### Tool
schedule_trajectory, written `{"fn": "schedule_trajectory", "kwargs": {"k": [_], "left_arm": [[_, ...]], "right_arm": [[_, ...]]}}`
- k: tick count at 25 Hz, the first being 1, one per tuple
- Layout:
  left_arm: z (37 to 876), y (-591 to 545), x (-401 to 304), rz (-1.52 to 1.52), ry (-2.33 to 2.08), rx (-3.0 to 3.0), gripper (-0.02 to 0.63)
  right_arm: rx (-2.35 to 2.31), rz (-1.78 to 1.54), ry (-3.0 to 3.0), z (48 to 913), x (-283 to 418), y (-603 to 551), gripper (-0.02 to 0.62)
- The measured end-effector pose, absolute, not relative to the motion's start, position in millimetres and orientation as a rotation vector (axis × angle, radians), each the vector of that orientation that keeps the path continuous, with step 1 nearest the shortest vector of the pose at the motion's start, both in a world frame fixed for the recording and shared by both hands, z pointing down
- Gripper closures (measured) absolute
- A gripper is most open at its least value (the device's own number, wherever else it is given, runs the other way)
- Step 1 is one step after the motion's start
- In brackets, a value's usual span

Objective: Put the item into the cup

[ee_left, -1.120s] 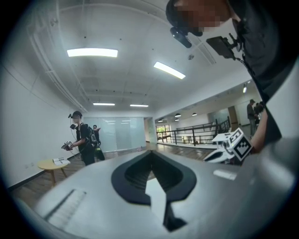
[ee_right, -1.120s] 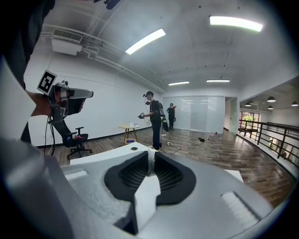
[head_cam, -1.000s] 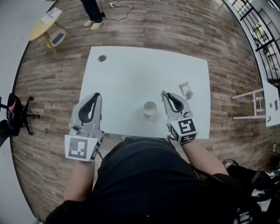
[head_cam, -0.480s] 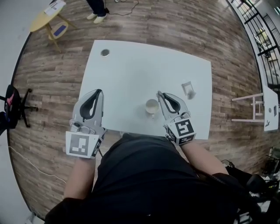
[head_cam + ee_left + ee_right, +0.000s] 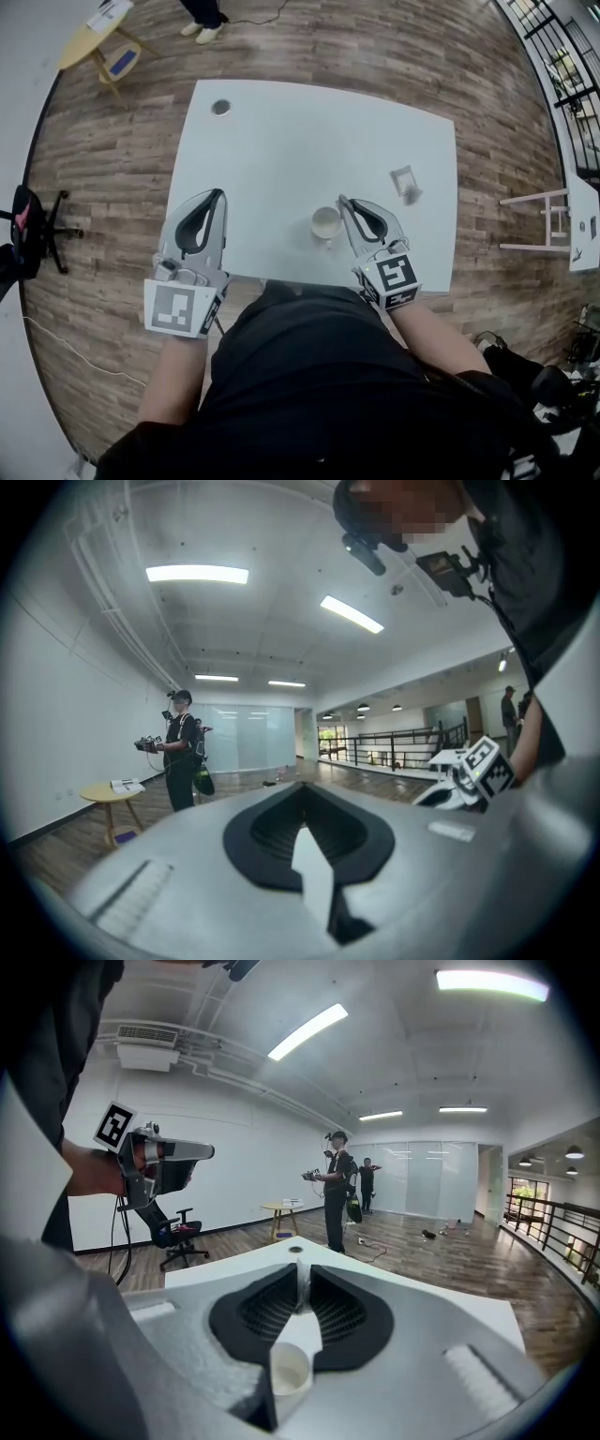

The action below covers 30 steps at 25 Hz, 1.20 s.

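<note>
White cup just beside right claw, narrowly parted | left claw clenched | square markers on cubes

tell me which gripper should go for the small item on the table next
Right, probably. The right gripper is beside the cup, and the small item lies just ahead on its side of the table. The left gripper is farther off, on the cup's other side.
</note>
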State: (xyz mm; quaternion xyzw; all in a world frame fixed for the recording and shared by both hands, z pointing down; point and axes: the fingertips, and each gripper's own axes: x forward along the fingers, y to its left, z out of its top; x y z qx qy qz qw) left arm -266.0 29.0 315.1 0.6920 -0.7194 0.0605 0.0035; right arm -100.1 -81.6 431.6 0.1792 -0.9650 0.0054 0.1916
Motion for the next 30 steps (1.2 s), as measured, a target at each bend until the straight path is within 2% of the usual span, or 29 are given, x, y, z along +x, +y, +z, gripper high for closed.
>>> {"fn": "schedule_trajectory", "kwargs": {"k": [23,30], "left_arm": [[359.4,5.2,-259.6,0.285,-2.063,2.169,0.607],[364.8,1.9,-255.0,0.232,-2.036,2.107,0.607]], "right_arm": [[0.480,0.169,-2.650,477.6,-104.8,-68.4,0.551],[0.464,0.189,-2.635,487.3,-104.9,-61.6,0.552]]}}
